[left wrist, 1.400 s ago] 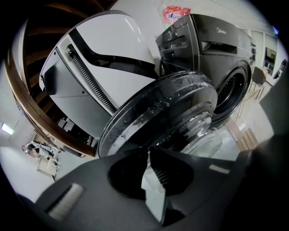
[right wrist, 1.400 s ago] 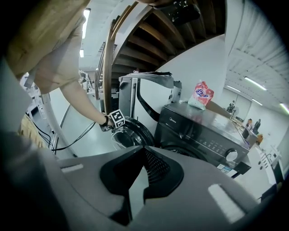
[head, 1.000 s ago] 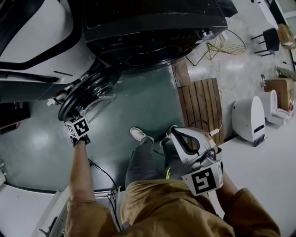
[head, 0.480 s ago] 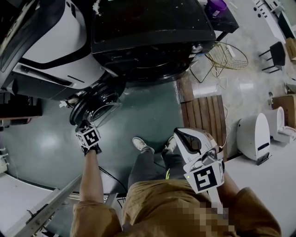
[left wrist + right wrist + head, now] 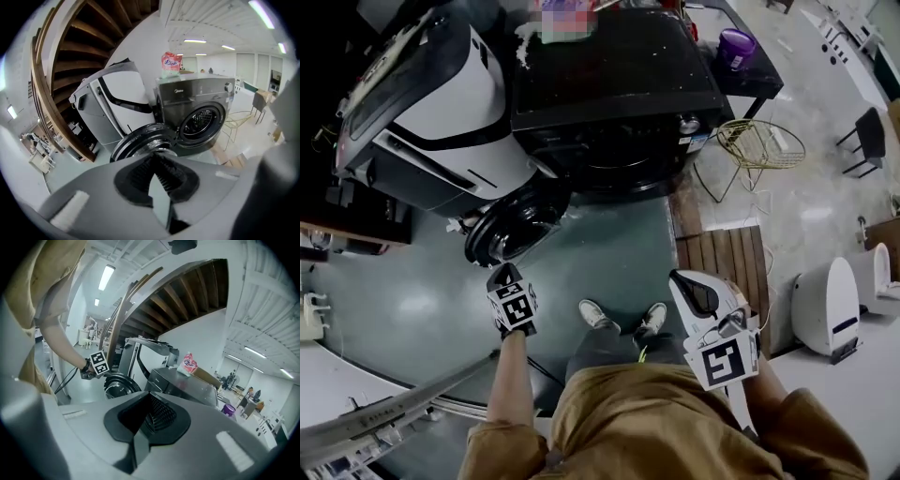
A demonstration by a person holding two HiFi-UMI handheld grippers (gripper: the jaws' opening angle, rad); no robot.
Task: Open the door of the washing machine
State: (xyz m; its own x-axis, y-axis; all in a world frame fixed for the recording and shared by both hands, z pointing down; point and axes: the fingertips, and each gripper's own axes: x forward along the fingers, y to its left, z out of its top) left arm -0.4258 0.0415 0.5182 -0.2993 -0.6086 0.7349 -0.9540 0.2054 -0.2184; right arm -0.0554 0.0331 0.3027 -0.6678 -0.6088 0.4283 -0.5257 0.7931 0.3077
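Door (image 5: pixel 511 230) stands wide off washing machine (image 5: pixel 619 94); left tongs (image 5: pixel 157 176) and right tongs (image 5: pixel 149 416) pressed together, empty; best draw clear without nudging it.

- Your left gripper (image 5: pixel 508 287): jaws pressed together, holding nothing; arm stretched out ahead, tilted downward.
- Your right gripper (image 5: pixel 701 298): jaws together, holding nothing; kept near your waist.

A small brand word stands on the washer's (image 5: pixel 206 92) front panel, near its upper left corner. It looks like "Midea" but is too small to be sure. The pink bag (image 5: pixel 169 61) on top of the washer bears print too blurred to read. The two cubes (image 5: pixel 515 302) (image 5: pixel 724 361) before the washer carry only square black-and-white markers.
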